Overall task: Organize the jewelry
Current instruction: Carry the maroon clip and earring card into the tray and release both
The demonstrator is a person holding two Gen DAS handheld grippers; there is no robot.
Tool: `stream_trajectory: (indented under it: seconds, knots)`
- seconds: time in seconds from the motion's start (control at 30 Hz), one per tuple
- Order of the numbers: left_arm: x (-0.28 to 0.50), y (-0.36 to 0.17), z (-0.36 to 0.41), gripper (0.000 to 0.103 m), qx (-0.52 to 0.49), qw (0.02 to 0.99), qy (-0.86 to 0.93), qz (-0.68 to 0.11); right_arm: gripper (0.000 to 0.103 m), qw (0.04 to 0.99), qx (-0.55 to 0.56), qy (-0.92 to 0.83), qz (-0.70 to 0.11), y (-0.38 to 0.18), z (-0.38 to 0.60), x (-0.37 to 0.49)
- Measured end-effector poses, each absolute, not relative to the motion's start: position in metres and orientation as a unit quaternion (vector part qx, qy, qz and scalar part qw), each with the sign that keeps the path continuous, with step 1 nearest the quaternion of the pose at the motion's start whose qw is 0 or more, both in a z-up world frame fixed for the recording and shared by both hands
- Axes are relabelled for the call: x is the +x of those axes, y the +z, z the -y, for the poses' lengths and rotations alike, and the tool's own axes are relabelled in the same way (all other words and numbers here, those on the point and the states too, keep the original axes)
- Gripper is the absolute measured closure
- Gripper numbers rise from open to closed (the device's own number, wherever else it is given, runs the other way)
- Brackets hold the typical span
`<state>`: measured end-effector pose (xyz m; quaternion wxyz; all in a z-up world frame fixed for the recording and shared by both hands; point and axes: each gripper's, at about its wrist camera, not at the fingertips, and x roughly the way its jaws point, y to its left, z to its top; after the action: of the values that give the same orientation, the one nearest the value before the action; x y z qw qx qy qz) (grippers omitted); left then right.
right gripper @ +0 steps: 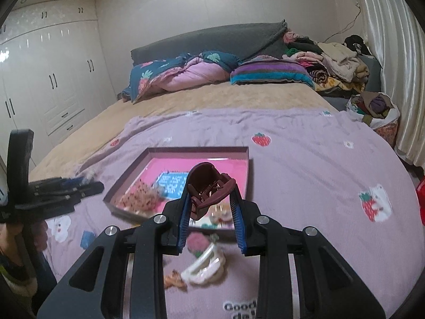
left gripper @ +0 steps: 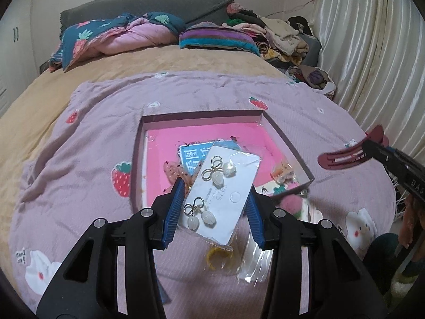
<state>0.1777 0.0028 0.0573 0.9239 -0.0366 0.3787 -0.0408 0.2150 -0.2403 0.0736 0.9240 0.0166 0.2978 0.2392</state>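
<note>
Bed [right gripper: 212, 98]: carries all; lilac strawberry blanket [left gripper: 87, 143] spread over it.

Tray [left gripper: 285, 139]: shallow, pink-lined, at 12 o'clock from both my tools; cards and a speckled clip already inside.

Left tool [left gripper: 213, 200]: pads closed on an earring card [left gripper: 225, 186] in a clear sleeve, held above the tray's near edge. Advice to self: carry it flat past the rim, lower until it lies on the lining, then let go.

Right tool [right gripper: 211, 207]: narrow, gripping a maroon hair claw [right gripper: 209, 190], the tray beyond it at 12 o'clock. Set it at the free 2 o'clock corner.

Loose on the blanket at 6 o'clock: white clip [right gripper: 204, 268], pink pompom [right gripper: 198, 242], yellow ring [left gripper: 219, 256].
</note>
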Motion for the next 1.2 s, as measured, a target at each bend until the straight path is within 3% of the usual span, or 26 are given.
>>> stream_trajectory:
  seconds: [0.47,1.2]
  knots:
    - [0.22,0.027,0.016,0.067,-0.031,0.91,-0.049,-0.41,0.076,0.923,0.014,0.241,-0.299,0.067,0.214,0.282]
    - [0.268,-0.026,0.04,0.066,-0.03,0.885,-0.061,-0.461,0.076,0.904,0.014,0.244,-0.351,0.007,0.208,0.343]
